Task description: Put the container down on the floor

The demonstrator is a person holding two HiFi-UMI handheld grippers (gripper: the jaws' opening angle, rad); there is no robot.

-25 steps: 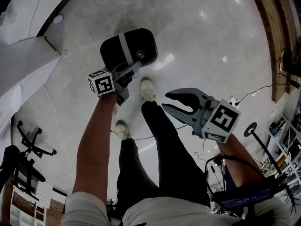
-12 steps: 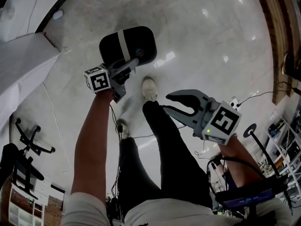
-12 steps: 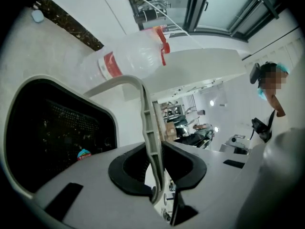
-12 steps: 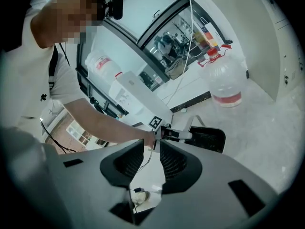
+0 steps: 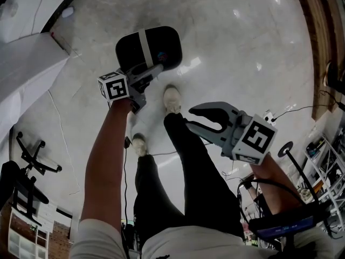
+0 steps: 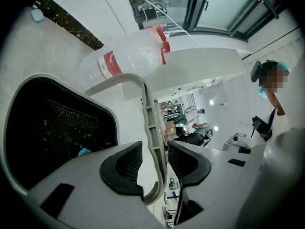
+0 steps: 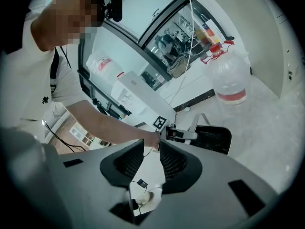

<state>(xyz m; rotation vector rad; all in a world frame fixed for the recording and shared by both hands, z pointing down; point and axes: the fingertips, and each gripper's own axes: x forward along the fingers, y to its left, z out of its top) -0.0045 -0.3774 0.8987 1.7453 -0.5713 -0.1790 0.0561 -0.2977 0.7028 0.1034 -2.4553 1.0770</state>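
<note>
A black mesh container (image 5: 161,42) with a grey hoop handle (image 5: 144,45) sits on the pale floor, in front of the person's shoes. My left gripper (image 5: 156,69) reaches to the handle. Its jaws have just been opening. In the left gripper view the handle (image 6: 150,123) runs between the pads of the left gripper (image 6: 155,161) with a gap on each side, and the container (image 6: 52,128) lies to the left. My right gripper (image 5: 193,116) hangs open over the person's leg with nothing in it. The right gripper (image 7: 151,159) looks toward the container (image 7: 214,138).
A large clear water bottle (image 6: 128,58) with a red cap stands on the floor beyond the container, also in the right gripper view (image 7: 228,80). A white table (image 5: 27,74) is at the left, an office chair (image 5: 27,171) lower left, cables (image 5: 291,107) and shelving at the right.
The container and my left gripper sit slightly higher in the head view than a second ago. The right gripper has kept its place and its opening.
</note>
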